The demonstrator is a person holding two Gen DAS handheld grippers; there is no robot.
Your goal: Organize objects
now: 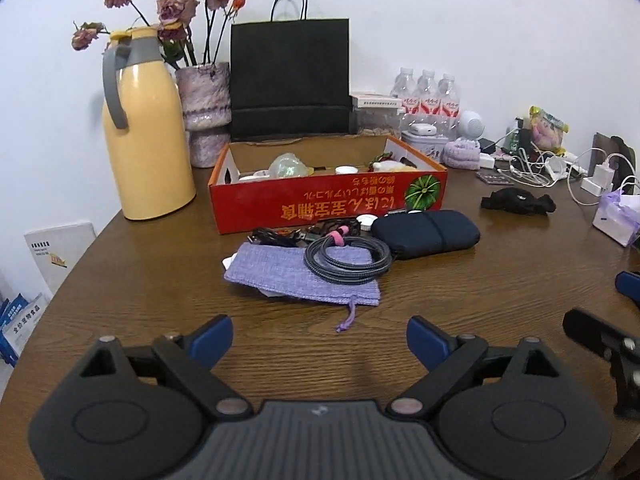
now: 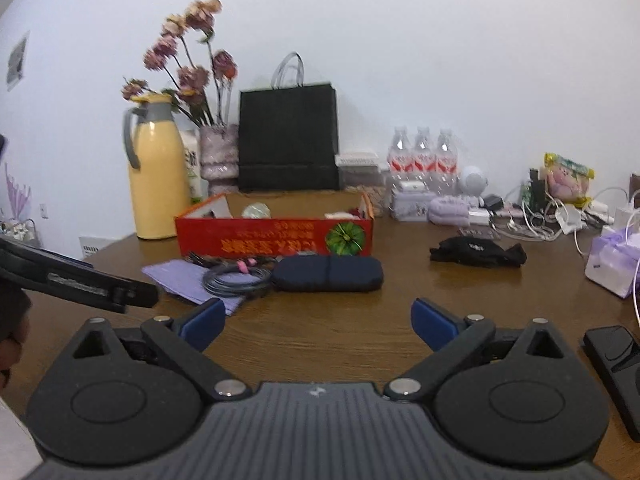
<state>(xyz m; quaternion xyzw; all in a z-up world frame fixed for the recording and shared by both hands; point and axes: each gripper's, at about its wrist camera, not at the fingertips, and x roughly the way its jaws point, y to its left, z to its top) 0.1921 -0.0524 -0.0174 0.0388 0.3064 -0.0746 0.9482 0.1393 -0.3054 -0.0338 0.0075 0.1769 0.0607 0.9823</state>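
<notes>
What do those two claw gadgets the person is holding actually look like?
Both look alike. The left gripper and right gripper each have a matte black body, ribbed in the middle, with two round discs, silver pivot pins, and angled black linkage arms ending in blue pads. No cables or sleeves show.

A yellow jug (image 1: 146,128) with a grey handle stands at the left of the frame, at the back of the brown table (image 1: 160,304). Just right of it is a mottled purple vase (image 1: 206,108) holding dried pink roses (image 1: 172,6). A black paper bag (image 1: 290,78) stands upright against the white wall, upper middle. Right of the bag, three water bottles (image 1: 426,98) with red labels stand in a row. Further right lie a folded purple cloth (image 1: 464,152), a small white round speaker (image 1: 472,124), a tangle of white chargers and cables (image 1: 560,168) and a yellow-edged snack packet (image 1: 548,128). A purple tissue pack (image 1: 616,216) sits at the right edge.
</notes>
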